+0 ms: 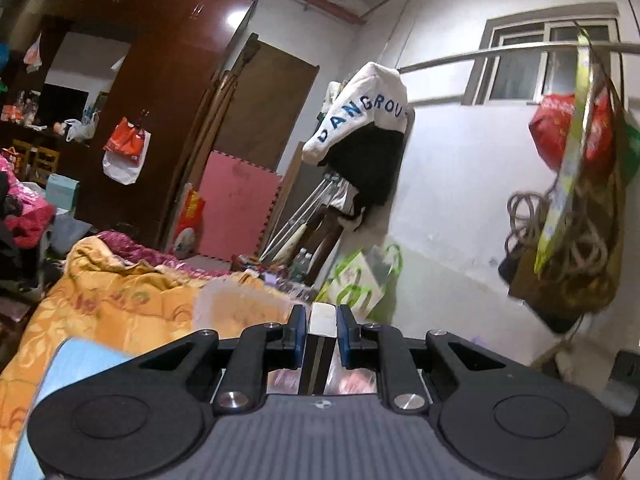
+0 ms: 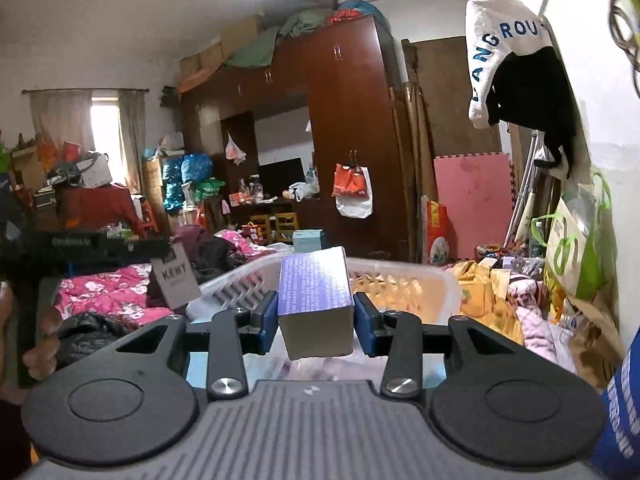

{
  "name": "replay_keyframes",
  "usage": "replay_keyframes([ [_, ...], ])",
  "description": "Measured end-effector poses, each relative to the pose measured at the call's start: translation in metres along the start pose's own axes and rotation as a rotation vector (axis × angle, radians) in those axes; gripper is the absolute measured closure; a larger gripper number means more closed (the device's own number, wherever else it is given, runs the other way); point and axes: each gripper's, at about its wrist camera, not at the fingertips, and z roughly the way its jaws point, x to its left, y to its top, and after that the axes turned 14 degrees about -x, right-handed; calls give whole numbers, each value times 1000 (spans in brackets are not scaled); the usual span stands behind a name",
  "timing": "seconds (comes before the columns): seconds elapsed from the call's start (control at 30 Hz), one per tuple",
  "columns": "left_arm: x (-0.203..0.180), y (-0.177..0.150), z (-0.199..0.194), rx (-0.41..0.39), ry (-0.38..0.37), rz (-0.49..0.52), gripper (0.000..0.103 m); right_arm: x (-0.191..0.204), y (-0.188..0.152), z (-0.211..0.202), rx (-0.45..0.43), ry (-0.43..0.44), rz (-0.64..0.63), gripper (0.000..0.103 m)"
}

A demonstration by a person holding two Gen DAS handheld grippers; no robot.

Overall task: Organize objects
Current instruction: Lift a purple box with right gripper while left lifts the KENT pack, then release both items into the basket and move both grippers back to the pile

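Presently both grippers are loaded and carried above the bed [image 1: 120, 296]. The left gripper [image 1: 321, 332] has its fingers [image 1: 298, 332] drawn narrow and pressed on a slim box [image 1: 322, 320], held on edge with its pale end pointing forward; the same box appears in the right view at far left as a grey carton lettered KENT. The right gripper [image 2: 315, 320] has its fingers [image 2: 269, 320] set against the sides of a purple box [image 2: 316, 284], printed face up, which hangs just above the near rim of a white basket [image 2: 420, 276] lying on the bedding. Judged step: carrying both boxes to the basket for deposit. Recommendation: bring each box over the open middle of the basket, clear of the slatted wall, lower until it is near the bottom, then part the fingers (not before, since a drop from height could tip a box out). The slim box offers little face to the pads and may pivot; keep it level. Place one box at a time so the grippers do not meet.
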Motion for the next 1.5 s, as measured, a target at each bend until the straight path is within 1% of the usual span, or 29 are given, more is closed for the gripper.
replay_keyframes([
  [0.07, -6, 3, 24, 18, 26, 19, 83, -2, 2, 18, 17, -18, -6, 59],
  [0.13, -7, -3, 50, 74, 39, 36, 82, -4, -3, 36, 69, -34, -41, 58],
  [0.2, -4, -14, 65, 113, 83, 67, 69, -9, -12, 49, 82, -49, -28, 53],
  [0.23, -1, -19, 70, 139, 115, 77, 55, -12, -14, 54, 91, -56, -33, 48],
  [0.27, 3, -21, 73, 149, 133, 69, 50, -14, -18, 58, 108, -67, -34, 33],
  [0.3, 8, -24, 72, 152, 133, 52, 48, -17, -19, 55, 105, -72, -27, 24],
  [0.37, 15, -24, 57, 136, 118, 16, 48, -20, -20, 38, 85, -64, -12, 22],
  [0.4, 16, -23, 43, 111, 108, 17, 47, -20, -20, 24, 63, -63, -5, 16],
  [0.43, 13, -23, 27, 80, 96, 36, 40, -21, -19, 9, 34, -68, 7, 11],
  [0.47, 11, -25, 7, 47, 88, 56, 28, -22, -21, -8, 1, -75, 24, 0],
  [0.5, 9, -29, -10, 19, 86, 75, 23, -23, -27, -27, -28, -68, 45, 0],
  [0.53, 7, -36, -30, 2, 83, 101, 17, -23, -36, -42, -28, -56, 63, 0],
  [0.6, 9, -53, -58, 7, 75, 125, 16, -20, -62, -69, -1, -52, 76, 0],
  [0.67, 16, -73, -79, 46, 73, 125, 16, -13, -91, -90, 17, -68, 74, 0],
  [0.73, 23, -90, -88, 118, 74, 128, 16, -7, -109, -93, 67, -59, 79, 0],
  [0.77, 26, -96, -90, 139, 83, 133, 16, -3, -116, -92, 84, -53, 78, 0],
  [0.83, 31, -108, -89, 186, 113, 151, 16, 2, -121, -83, 116, -63, 65, 0],
  [0.93, 38, -119, -79, 259, 126, 152, 17, 10, -123, -68, 150, -98, 28, 0],
  [0.97, 39, -122, -75, 272, 132, 153, 17, 12, -125, -64, 170, -96, 16, 0],
  [1.03, 38, -124, -70, 286, 148, 167, 17, 17, -131, -59, 210, -86, -11, 0],
  [1.1, 35, -124, -67, 275, 176, 192, 17, 23, -133, -59, 229, -101, -31, 0],
  [1.17, 30, -122, -63, 263, 206, 231, 17, 26, -131, -52, 246, -100, -62, 0],
  [1.23, 28, -124, -58, 275, 240, 270, 17, 27, -133, -43, 280, -114, -79, 0],
  [1.3, 29, -129, -53, 308, 254, 291, 17, 27, -134, -41, 296, -87, -69, 14],
  [1.33, 29, -130, -51, 326, 244, 288, 17, 27, -136, -43, 300, -91, -74, 15],
  [1.37, 29, -130, -50, 329, 234, 288, 17, 26, -136, -46, 299, -97, -76, 19],
  [1.43, 27, -131, -45, 336, 238, 302, 17, 24, -136, -47, 288, -110, -61, 24],
  [1.47, 27, -132, -41, 350, 242, 308, 17, 23, -137, -49, 285, -115, -55, 26],
  [1.5, 26, -133, -37, 375, 237, 311, 17, 23, -136, -48, 286, -115, -58, 26],
])
